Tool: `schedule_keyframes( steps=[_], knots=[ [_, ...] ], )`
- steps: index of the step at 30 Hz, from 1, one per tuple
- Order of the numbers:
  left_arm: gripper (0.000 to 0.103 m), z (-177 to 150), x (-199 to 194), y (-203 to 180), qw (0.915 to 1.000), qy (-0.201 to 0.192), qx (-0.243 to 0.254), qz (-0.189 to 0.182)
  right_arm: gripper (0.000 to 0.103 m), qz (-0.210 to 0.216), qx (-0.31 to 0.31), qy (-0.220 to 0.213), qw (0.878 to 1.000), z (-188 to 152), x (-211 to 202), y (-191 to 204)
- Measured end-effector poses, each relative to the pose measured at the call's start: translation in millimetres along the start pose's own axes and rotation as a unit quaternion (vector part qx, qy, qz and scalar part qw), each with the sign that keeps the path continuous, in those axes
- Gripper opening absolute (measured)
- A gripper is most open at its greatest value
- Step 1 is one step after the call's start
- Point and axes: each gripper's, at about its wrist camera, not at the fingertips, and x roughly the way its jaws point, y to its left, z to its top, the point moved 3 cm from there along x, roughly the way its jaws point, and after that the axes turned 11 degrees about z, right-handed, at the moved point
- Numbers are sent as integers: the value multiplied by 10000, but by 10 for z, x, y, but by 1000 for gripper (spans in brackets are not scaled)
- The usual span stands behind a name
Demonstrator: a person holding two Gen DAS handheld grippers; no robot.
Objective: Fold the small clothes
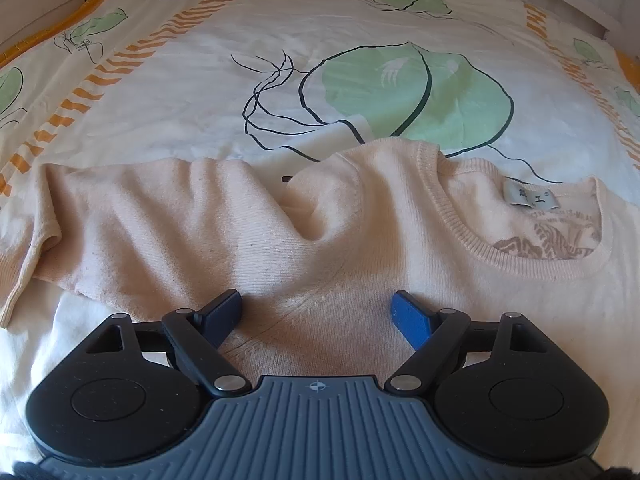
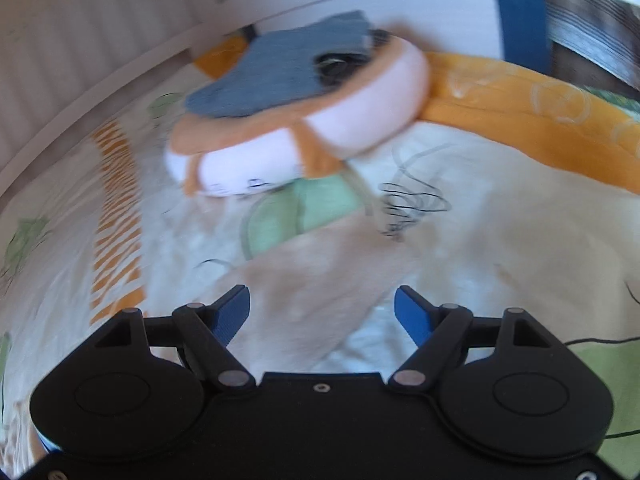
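Folding has barely begun, by the look of it: the sweater lies spread on the bedsheet, neckline and label up, with its sleeve stretched out sideways and rumpled near the shoulder. No fold shows yet, so the step in hand is probably the first one, bringing a sleeve in across the body.

The left gripper hovers low over the sweater's chest, near where the sleeve joins. Its jaws are spread wide and hold nothing; whether the fingertips touch the knit I cannot tell.

The right gripper is also spread wide and empty. Its view is blurred, but beige cloth, likely the sweater's other sleeve, lies below and between the fingers. Beyond it a stack of folded clothes rests on the sheet near the bed's edge.

The next move likely calls for each gripper to come down on a sleeve's edge, pinch only that layer of knit, and carry it inward without dragging the body. The soft knit may bunch if gripped too deep.
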Motion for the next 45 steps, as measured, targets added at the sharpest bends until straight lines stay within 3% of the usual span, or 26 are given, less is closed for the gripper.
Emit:
schedule_keyframes(
  steps=[7, 9, 10, 11, 12, 15, 17, 19, 22, 25, 28, 34, 36, 37, 38, 40, 45],
  knots=[
    [81, 20, -30, 6, 9999, -73, -48, -117, 80, 243, 522, 104, 9983, -38, 168, -185],
    [81, 46, -60, 4, 9997, -140, -78, -176, 61, 324, 451, 102, 9984, -45, 195, -162],
    [81, 61, -78, 2, 9996, -188, -88, -210, 42, 374, 386, 126, 9985, -50, 204, -139],
    [81, 75, -101, 3, 9994, -235, -90, -245, 17, 468, 335, 157, 9982, -57, 208, -116],
    [81, 90, -129, 0, 9992, -284, -88, -283, 15, 591, 306, 172, 9976, -63, 206, -81],
    [81, 140, -219, -6, 9982, -425, -69, -427, 15, 769, -331, -108, 9964, -48, 56, 241],
    [81, 172, -276, -14, 9972, -542, -29, -512, 15, 1177, -976, -346, 9876, -81, -129, 626],
    [81, 188, -334, -11, 9956, -632, -49, -688, 15, 1742, -1398, -406, 9739, -175, -294, 1024],
    [80, 184, -359, 9, 9919, -512, -226, -1143, 15, 2519, -2138, -308, 9433, -444, -518, 1719],
    [80, 189, -324, -4, 9857, -296, -360, -1618, 14, 3277, -2487, 80, 9114, -804, -629, 2275],
    [80, 166, -337, -65, 9836, -278, -323, -1755, 14, 3652, -2892, 604, 8828, -1237, -598, 2666],
    [73, 109, -339, -158, 9769, -181, -253, -2116, 16, 3658, -3739, 1656, 8360, -1965, -348, 2854],
    [73, 97, -343, -178, 9742, -192, -277, -2231, 23, 3621, -3881, 1972, 8242, -2087, -330, 2833],
    [73, 95, -350, -192, 9734, -203, -279, -2263, 32, 3640, -3913, 2064, 8196, -2099, -337, 2811],
    [73, 95, -358, -208, 9729, -219, -267, -2287, 41, 3663, -3925, 2073, 8178, -2073, -361, 2782],
    [73, 91, -383, -234, 9717, -276, -246, -2334, 46, 3702, -3920, 1975, 8187, -1957, -452, 2724],
    [73, 63, -507, -390, 9666, -412, -108, -2527, 48, 3328, -3770, 1607, 8493, -1560, -486, 2638]
  ],
)
